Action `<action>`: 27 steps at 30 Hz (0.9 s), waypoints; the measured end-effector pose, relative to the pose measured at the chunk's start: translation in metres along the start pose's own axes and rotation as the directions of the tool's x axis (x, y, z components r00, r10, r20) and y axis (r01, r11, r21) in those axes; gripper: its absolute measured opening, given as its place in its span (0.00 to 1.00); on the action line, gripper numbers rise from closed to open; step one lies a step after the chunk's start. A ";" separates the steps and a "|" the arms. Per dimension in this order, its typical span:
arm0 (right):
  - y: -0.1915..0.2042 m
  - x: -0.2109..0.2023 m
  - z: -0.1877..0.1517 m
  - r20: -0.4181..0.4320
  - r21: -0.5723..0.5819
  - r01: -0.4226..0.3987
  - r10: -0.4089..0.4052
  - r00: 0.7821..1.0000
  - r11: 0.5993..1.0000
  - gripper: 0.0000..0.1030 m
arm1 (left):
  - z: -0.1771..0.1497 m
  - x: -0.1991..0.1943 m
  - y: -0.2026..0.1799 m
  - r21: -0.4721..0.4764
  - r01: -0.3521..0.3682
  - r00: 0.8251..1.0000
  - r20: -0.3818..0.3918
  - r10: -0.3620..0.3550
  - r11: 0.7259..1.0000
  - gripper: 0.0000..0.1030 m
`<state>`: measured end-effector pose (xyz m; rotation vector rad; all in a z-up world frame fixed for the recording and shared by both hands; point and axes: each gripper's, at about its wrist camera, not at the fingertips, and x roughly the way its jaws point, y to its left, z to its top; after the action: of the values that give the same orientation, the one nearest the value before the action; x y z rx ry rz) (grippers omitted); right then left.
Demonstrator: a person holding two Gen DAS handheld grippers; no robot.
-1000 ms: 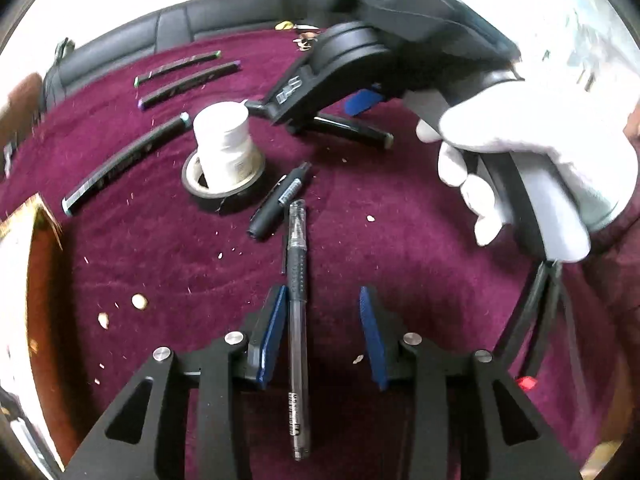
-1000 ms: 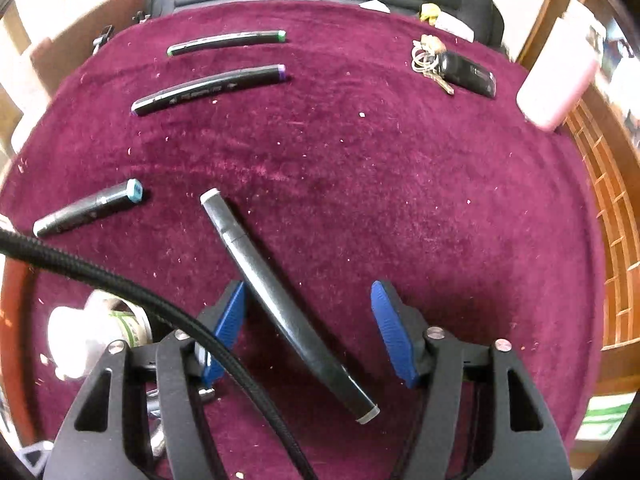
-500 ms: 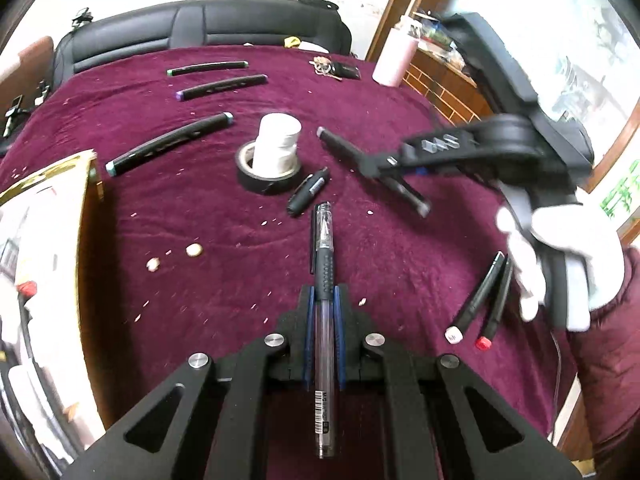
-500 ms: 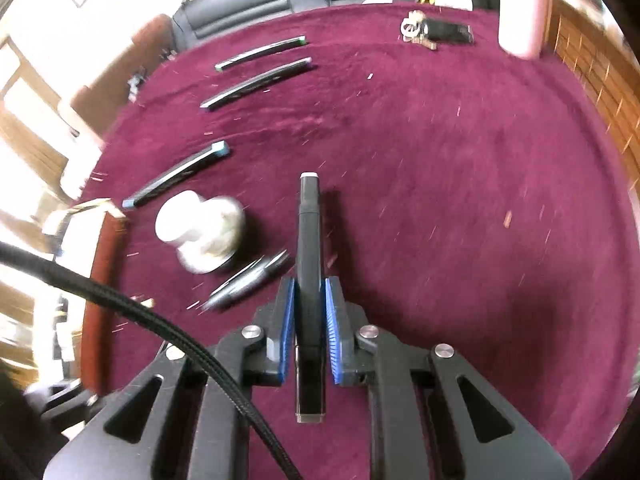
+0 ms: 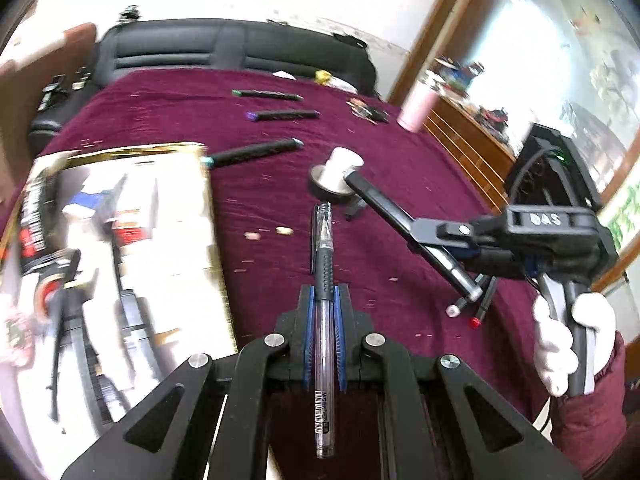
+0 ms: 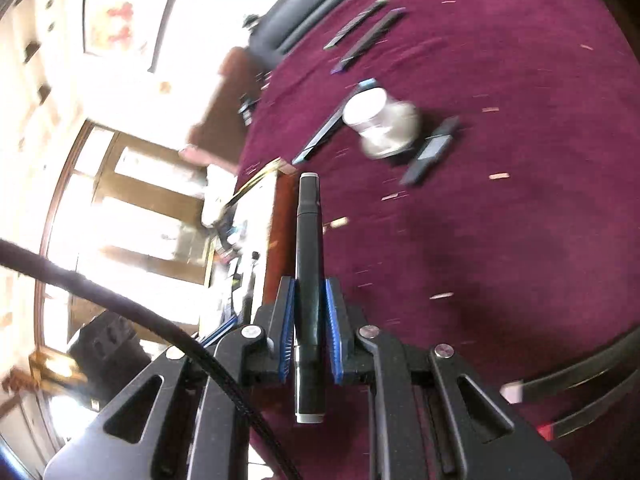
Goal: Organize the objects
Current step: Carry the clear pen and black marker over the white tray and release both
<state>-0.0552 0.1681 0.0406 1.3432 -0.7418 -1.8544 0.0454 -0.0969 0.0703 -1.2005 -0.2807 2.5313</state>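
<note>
Now, from your left: the printed box (image 5: 120, 248) lies just left of your left gripper (image 5: 323, 336), clamped on the clear pen (image 5: 323, 300), lengthwise between its fingers. Your right gripper (image 6: 308, 332) clamps the black marker (image 6: 307, 264), pointing at that box.

Cloth (image 5: 168, 120) on the table is deep maroon, markers (image 5: 256, 151) are black with coloured caps, the gel pen (image 5: 323, 280) is clear with a black grip, glove (image 5: 560, 344) is white, gripper pads (image 6: 287, 328) are blue.
</note>
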 end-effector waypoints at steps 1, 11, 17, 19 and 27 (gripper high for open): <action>0.012 0.008 -0.002 -0.011 -0.017 -0.013 0.013 1.000 1.000 0.13 | -0.001 -0.006 0.008 -0.016 -0.010 1.000 0.009 0.010 1.000 0.07; 0.095 0.123 -0.034 -0.173 -0.115 -0.053 0.033 0.984 0.992 0.13 | -0.031 -0.060 0.130 -0.243 -0.142 0.987 0.036 0.155 0.959 0.07; 0.114 0.182 -0.051 -0.246 -0.125 -0.020 -0.011 0.969 0.992 0.13 | -0.050 -0.066 0.180 -0.314 -0.193 0.979 -0.001 0.203 0.930 0.07; 0.121 0.196 -0.055 -0.254 -0.144 0.002 -0.039 0.966 0.990 0.13 | -0.052 -0.065 0.188 -0.319 -0.196 0.979 -0.010 0.204 0.927 0.07; 0.134 0.209 -0.074 -0.231 -0.238 0.105 -0.161 0.960 0.966 0.13 | -0.059 -0.063 0.206 -0.320 -0.176 0.983 -0.008 0.183 0.931 0.07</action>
<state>0.0029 -0.0820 0.0110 1.4714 -0.3085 -1.7681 0.0869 -0.3088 0.0141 -1.3706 -0.6359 2.7331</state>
